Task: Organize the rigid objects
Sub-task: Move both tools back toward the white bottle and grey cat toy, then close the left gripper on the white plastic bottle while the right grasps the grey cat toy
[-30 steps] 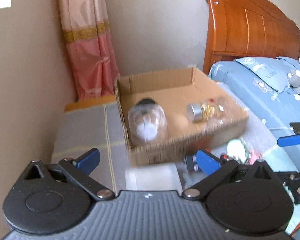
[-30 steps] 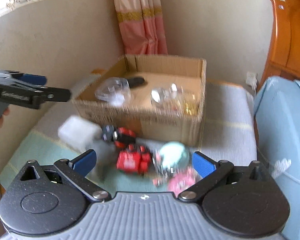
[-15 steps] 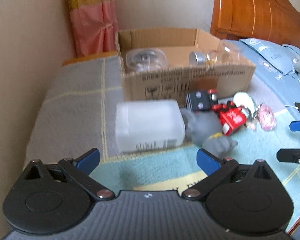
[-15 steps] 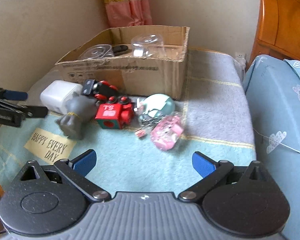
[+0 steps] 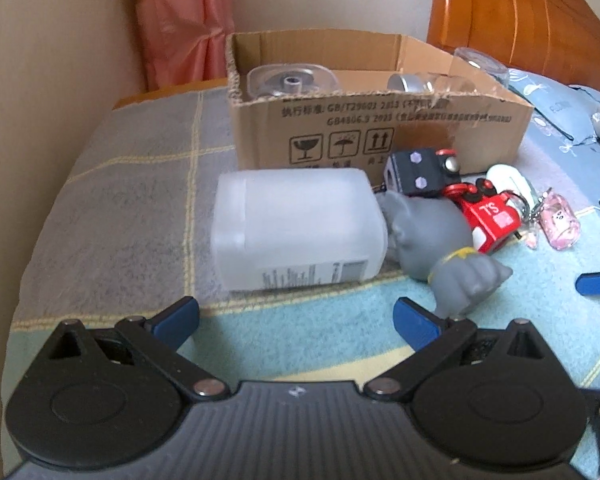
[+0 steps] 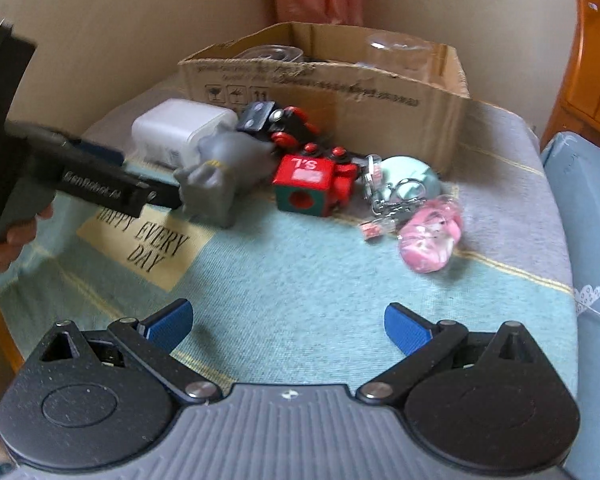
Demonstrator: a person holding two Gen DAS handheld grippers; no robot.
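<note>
A white plastic jar [image 5: 296, 232] lies on its side in front of a cardboard box [image 5: 380, 136]; it also shows in the right wrist view [image 6: 180, 128]. Beside it lie a grey figure [image 5: 436, 240] [image 6: 224, 172], a black and red toy [image 5: 420, 168], a red toy block [image 6: 308, 184], a pale round item with key rings [image 6: 408, 184] and a pink charm [image 6: 432, 236]. Clear containers [image 5: 292, 78] sit in the box. My left gripper [image 5: 296, 320] is open and empty just short of the jar. My right gripper [image 6: 288, 322] is open and empty above the mat.
A patterned mat [image 6: 300, 272] covers the surface. A wall stands at the left and a pink curtain [image 5: 180, 20] behind. A bed with a blue sheet [image 5: 572, 92] and a wooden headboard [image 5: 520, 12] lies on the right.
Both grippers have dropped lower and moved closer to the items in front of the box. The left one now faces the white jar at close range. Both stay open.
</note>
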